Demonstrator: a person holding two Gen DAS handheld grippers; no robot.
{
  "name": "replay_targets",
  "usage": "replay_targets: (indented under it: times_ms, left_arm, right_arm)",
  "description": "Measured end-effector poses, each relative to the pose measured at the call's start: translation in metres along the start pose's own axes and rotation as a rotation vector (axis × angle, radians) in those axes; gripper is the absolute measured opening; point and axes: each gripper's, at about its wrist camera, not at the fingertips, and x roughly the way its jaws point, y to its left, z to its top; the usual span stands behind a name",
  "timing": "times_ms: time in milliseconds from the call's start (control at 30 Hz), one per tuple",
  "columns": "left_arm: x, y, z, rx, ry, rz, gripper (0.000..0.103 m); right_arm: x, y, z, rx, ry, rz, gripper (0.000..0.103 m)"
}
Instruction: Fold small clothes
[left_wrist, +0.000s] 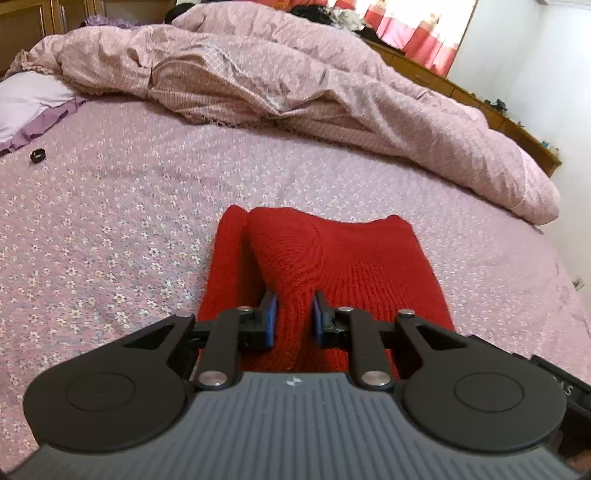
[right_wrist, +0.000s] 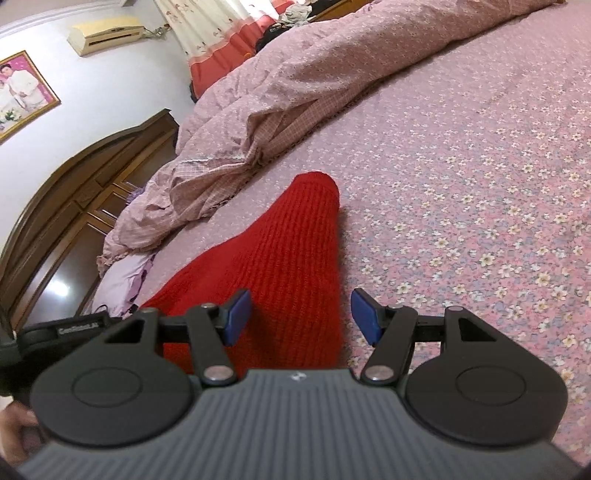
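My left claw pinches a raised ridge of the red knit garment on the bed. My right claw hangs open over its near edge. It looks soft, light and floppy; edges grip best.

A rumpled pink quilt lies across the flowered bed, a lilac pillow beside it; a framed photo and air conditioner hang on the wall
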Motion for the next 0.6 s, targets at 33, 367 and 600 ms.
replay_targets:
  times_ms: [33,367,600]
  left_arm:
    - [-0.005,0.003,-0.002,0.000,-0.003,-0.004,0.023]
    - [-0.009,0.048,-0.022,-0.090,0.041,0.049,0.023]
    - [0.002,0.055,-0.028,-0.119,0.038,0.024,0.032]
  right_arm:
    - [0.002,0.001,-0.001,0.000,0.006,0.024,0.063]
    - [0.012,0.051,-0.014,-0.177,0.054,0.150,0.063]
    - [0.021,0.053,-0.020,-0.216,0.082,0.114,0.063]
